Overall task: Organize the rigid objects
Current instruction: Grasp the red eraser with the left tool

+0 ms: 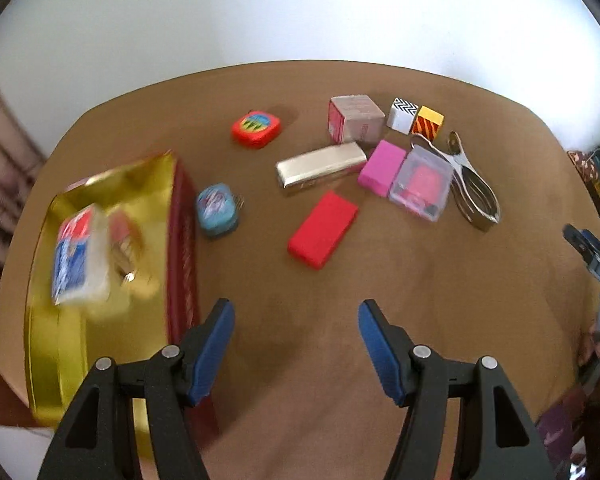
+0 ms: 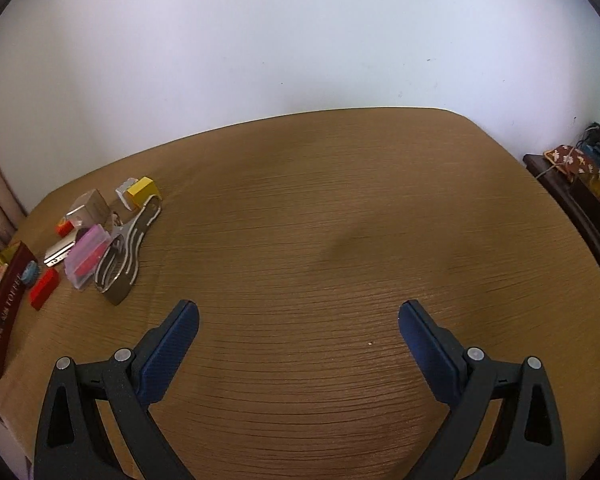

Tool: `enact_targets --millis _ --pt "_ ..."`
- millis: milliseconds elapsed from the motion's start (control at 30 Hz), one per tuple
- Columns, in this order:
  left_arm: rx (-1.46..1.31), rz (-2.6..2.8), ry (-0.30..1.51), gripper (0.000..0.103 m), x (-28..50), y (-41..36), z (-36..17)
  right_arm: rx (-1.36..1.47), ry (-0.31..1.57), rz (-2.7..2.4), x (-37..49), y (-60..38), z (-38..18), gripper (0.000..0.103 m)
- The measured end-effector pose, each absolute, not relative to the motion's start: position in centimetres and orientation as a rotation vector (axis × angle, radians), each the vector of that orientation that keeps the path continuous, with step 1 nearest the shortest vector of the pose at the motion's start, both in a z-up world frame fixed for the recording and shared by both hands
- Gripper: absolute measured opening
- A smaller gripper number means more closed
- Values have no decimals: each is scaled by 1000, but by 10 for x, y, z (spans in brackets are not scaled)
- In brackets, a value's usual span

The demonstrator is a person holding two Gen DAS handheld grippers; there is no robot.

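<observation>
1. Our wooden table (image 2: 340, 208) is the largest thing in view. It runs out bare ahead of our right gripper (image 2: 299, 320), while everything that needs sorting lies ahead of our left gripper (image 1: 297, 320).
2. The gold-lined box (image 1: 100, 332) with its dark red wall sits just to the left of our left gripper, close to its left finger. It already holds a blue, red and white packet (image 1: 82, 256), which is blurred.
3. The loose pieces lie ahead of the left gripper and a little to its right: a metal tong-like tool (image 1: 470, 188), a silver tin (image 1: 320, 165), a pinkish carton (image 1: 356, 118), a clear case with pink inside (image 1: 420, 184), a magenta block (image 1: 382, 167) and two small patterned cubes.
4. The red block (image 1: 322, 230) is the nearest loose piece, almost straight ahead between the left fingertips' lines. Its long axis runs diagonally, near-left to far-right, so we judge a wrist turn is needed to close across its short sides.
5. A blue tape measure (image 1: 217, 209) rests just beside the box wall; a red one (image 1: 256, 128) lies farther ahead.
6. Both our grippers are spread wide and hold nothing. From the right gripper the pile lies far off to the left, so we judge the left hand better placed for the next pick.
</observation>
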State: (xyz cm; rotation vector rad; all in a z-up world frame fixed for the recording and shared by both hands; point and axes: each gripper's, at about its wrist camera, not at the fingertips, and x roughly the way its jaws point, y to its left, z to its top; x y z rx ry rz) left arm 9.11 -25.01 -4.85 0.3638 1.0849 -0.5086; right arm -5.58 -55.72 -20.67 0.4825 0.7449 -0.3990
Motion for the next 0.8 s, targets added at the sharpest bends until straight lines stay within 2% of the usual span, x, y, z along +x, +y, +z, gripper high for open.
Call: enact_targets --millis 500,567,633,667,800 --pt "411 -593 1177 66 155 -298 -87 487 764 -319 -47 -556 -211 100" --pt "398 -620 1204 52 157 -300 -93 488 766 -316 -47 -556 -211 100" --pt "426 -625 1193 34 155 -303 -96 490 766 -316 -47 -556 -212 100" --pt "428 -633 1188 31 153 -304 -95 490 767 -318 -47 -556 -212 100" --pt "426 -613 1163 30 141 -304 -95 496 777 -320 -47 -557 -213 100"
